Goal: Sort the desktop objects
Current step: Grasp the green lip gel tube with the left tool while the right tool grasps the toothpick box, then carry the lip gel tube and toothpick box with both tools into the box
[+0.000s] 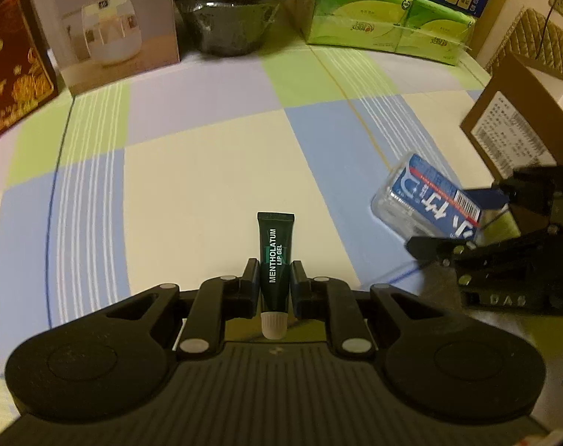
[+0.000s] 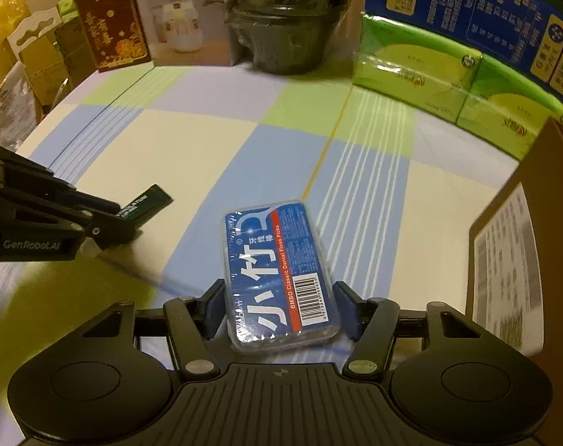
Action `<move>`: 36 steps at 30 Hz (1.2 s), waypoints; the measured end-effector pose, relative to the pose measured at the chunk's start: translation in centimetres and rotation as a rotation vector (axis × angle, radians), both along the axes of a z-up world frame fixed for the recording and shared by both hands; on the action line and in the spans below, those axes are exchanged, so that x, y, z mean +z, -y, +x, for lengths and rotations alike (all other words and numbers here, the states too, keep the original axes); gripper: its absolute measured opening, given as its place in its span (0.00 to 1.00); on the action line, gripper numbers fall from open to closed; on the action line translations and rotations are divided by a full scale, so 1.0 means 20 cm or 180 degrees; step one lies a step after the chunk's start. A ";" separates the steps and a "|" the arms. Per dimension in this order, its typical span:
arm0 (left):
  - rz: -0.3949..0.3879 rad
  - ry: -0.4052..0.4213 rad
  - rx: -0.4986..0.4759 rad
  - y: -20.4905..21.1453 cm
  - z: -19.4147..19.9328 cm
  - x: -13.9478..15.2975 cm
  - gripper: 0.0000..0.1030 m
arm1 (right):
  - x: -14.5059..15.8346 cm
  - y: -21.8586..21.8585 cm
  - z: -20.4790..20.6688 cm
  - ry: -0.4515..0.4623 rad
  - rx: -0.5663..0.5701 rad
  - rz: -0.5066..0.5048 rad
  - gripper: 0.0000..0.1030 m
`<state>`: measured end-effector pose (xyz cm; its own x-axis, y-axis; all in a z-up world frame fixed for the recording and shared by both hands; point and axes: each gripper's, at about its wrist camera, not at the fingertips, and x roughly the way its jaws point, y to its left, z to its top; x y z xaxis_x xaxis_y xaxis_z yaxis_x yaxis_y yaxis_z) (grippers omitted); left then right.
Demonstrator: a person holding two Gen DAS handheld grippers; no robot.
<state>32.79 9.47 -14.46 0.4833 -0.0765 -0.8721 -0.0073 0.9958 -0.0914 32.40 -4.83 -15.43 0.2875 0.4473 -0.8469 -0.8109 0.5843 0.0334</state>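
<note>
A dark green lip gel tube (image 1: 276,245) with a white cap lies lengthwise between the pads of my left gripper (image 1: 275,265), which is shut on it just above the checked tablecloth (image 1: 207,171). In the right wrist view the same tube (image 2: 147,204) sticks out of the left gripper (image 2: 123,217) at the left. A clear box of dental floss picks (image 2: 277,271) with a blue label sits between the blue pads of my right gripper (image 2: 279,290), and both pads touch its long sides. The left wrist view shows that floss box (image 1: 426,197) tilted in the right gripper (image 1: 463,219).
A brown cardboard box (image 2: 523,245) with a white label stands close on the right. Along the back stand a dark red box (image 1: 10,67), a humidifier carton (image 1: 107,26), a dark wrapped pot (image 1: 229,11) and green tissue packs (image 1: 385,26).
</note>
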 end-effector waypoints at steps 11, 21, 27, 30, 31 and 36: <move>-0.0093 -0.0151 -0.0090 0.11 -0.34 -0.02 0.13 | 0.02 0.31 -0.33 -0.0270 -0.0046 -0.0029 0.56; -0.0339 -0.0323 -0.0277 0.36 -0.74 0.01 0.13 | 0.06 0.62 -0.62 -0.0405 -0.0110 -0.0138 0.56; -0.0325 -0.0354 -0.0375 0.48 -0.86 0.02 0.13 | 0.05 0.69 -0.69 -0.0321 -0.0061 -0.0143 0.58; -0.0260 -0.0343 -0.0321 0.51 -0.86 0.02 0.13 | 0.03 0.68 -0.69 -0.0228 -0.0041 -0.0147 0.63; -0.0242 -0.0339 -0.0301 0.52 -0.86 0.03 0.13 | 0.02 0.68 -0.70 -0.0185 -0.0035 -0.0144 0.63; -0.0120 -0.0344 -0.0220 0.56 -0.86 0.03 0.14 | 0.01 0.66 -0.69 -0.0092 0.0041 -0.0109 0.64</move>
